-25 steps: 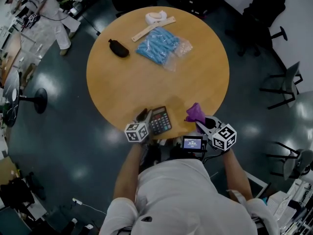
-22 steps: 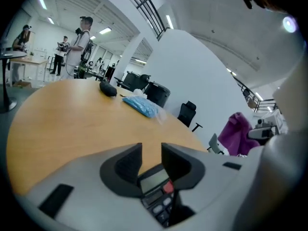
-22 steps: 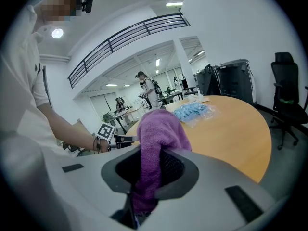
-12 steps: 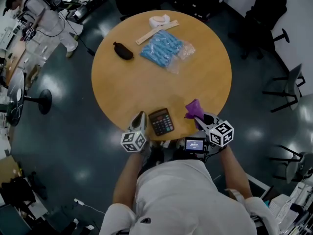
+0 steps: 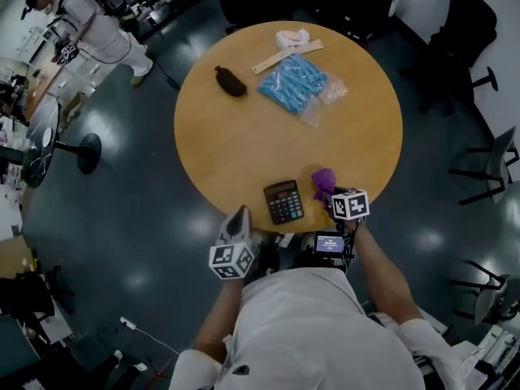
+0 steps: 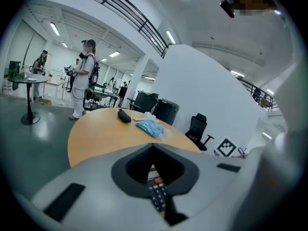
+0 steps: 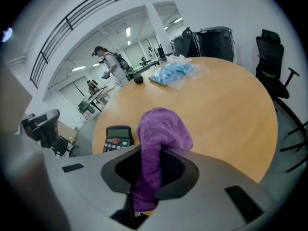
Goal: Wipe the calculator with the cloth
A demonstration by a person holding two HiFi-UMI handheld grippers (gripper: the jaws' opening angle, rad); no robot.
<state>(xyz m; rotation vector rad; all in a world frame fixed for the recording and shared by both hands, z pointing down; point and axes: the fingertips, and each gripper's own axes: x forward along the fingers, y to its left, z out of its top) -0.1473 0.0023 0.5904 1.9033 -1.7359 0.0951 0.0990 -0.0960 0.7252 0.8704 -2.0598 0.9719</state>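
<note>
The left hand-held gripper (image 5: 239, 216) has let go. A second ago it lay against the left edge of the small black desk calculator (image 5: 284, 201). Now it is lifted clear and drawn back past the rim of the round wooden bench (image 5: 244, 136), towards the person. Its jaws have just been closing and now meet with nothing between them; the calculator's keys only show through the gap beyond.

The calculator lies flat and face up near the bench's near edge, touched by neither tool. The right hand-held gripper (image 5: 333, 195) has come lower and nearer. Its jaws stand partly apart, clamped on a crumpled purple terry cloth (image 7: 159, 143) that bulges out ahead of them. The cloth hangs just beside the calculator's right side, not yet on it; whether it touches the bench cannot be told.

So the wipe looks about to start, not under way. With nothing steadying it, the light calculator may slide when the cloth drags across.
</note>
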